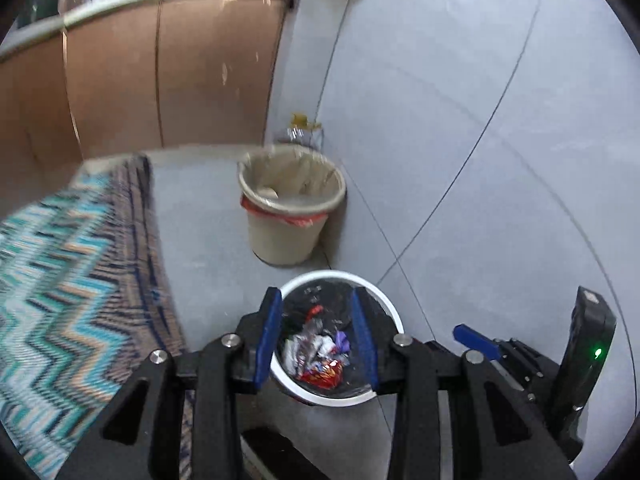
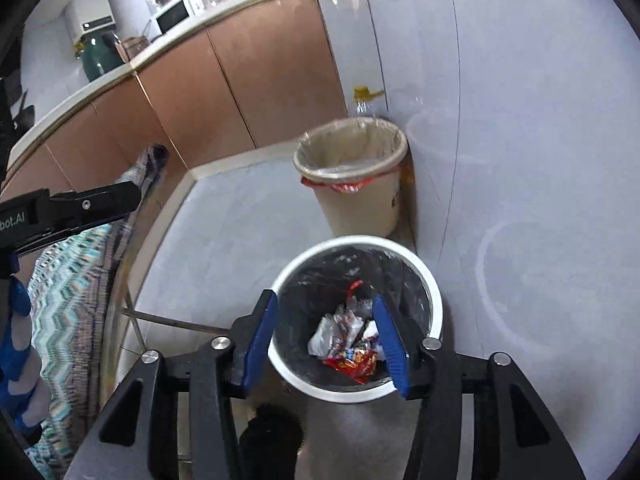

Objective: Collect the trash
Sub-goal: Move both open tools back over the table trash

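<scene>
A white-rimmed bin with a black liner stands on the grey floor by the wall. Crumpled wrappers and a red packet lie at its bottom. My left gripper hovers over the bin mouth, open, with nothing between its blue pads. In the right wrist view the same bin holds the wrappers and the red packet. My right gripper hangs above it, also open and empty.
A beige bin with a clear liner stands just beyond, with a yellow-capped bottle behind it. A zigzag-patterned cloth lies to the left. Brown cabinets line the back. A blue-gloved hand shows at the left edge.
</scene>
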`<action>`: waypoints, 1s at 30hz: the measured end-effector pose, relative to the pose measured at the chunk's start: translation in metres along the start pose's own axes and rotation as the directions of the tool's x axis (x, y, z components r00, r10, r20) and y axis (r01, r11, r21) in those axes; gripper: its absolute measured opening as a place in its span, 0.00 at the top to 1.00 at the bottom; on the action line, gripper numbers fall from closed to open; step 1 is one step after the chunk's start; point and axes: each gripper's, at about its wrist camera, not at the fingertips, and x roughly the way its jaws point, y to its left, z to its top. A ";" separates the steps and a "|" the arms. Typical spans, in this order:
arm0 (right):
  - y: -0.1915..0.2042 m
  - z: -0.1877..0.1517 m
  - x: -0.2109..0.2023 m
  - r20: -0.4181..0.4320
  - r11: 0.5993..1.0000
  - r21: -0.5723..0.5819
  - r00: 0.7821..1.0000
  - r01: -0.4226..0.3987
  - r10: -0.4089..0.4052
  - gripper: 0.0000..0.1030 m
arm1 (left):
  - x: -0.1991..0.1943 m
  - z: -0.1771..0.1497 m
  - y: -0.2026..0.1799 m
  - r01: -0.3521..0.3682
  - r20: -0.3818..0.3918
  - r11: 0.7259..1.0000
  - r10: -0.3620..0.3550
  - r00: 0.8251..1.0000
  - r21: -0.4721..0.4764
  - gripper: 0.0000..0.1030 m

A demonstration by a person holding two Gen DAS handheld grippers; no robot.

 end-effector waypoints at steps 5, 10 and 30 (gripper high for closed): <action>0.024 0.007 -0.050 0.089 0.999 -0.032 0.996 0.009 -0.007 0.38 | -0.064 -0.011 0.000 -0.060 0.113 0.998 0.058 0.992 0.012 0.67; 0.050 0.012 -0.098 0.169 0.997 -0.075 0.986 0.014 -0.001 0.34 | -0.112 -0.027 -0.001 -0.144 0.199 0.989 0.134 0.971 0.035 0.67; 0.152 -0.002 -0.217 0.326 0.964 -0.264 0.938 -0.028 0.116 0.30 | -0.266 -0.098 0.035 -0.302 0.405 0.951 0.300 0.864 -0.061 0.50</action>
